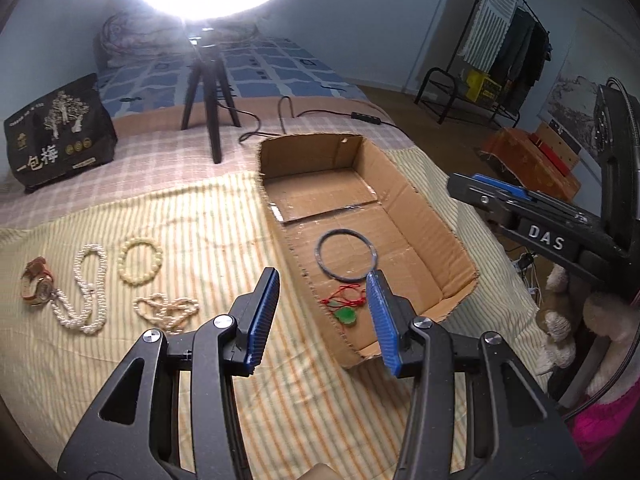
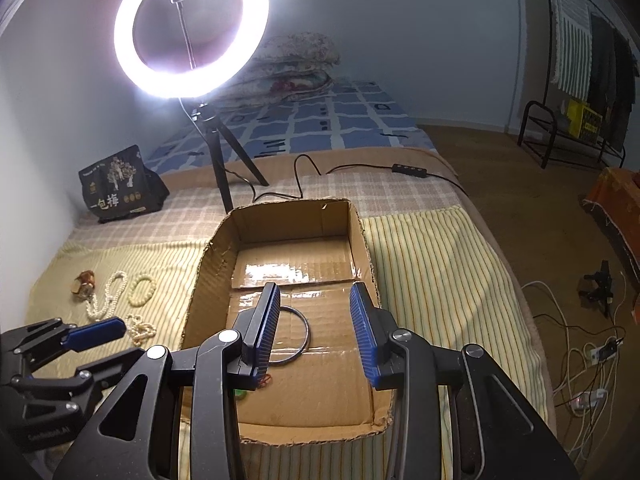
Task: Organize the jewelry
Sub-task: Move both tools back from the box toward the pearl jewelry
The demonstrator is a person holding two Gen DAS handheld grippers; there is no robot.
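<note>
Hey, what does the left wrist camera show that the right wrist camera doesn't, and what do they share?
Left wrist only: the whole green pendant on its red cord, lying in the cardboard box, and the left gripper head on, jaws apart and holding nothing. Right wrist only: the whole ring light and the right gripper head on, also holding nothing. Both: the box, the dark bangle inside it, and the watch, pearl strands and bead bracelet on the striped cloth.
</note>
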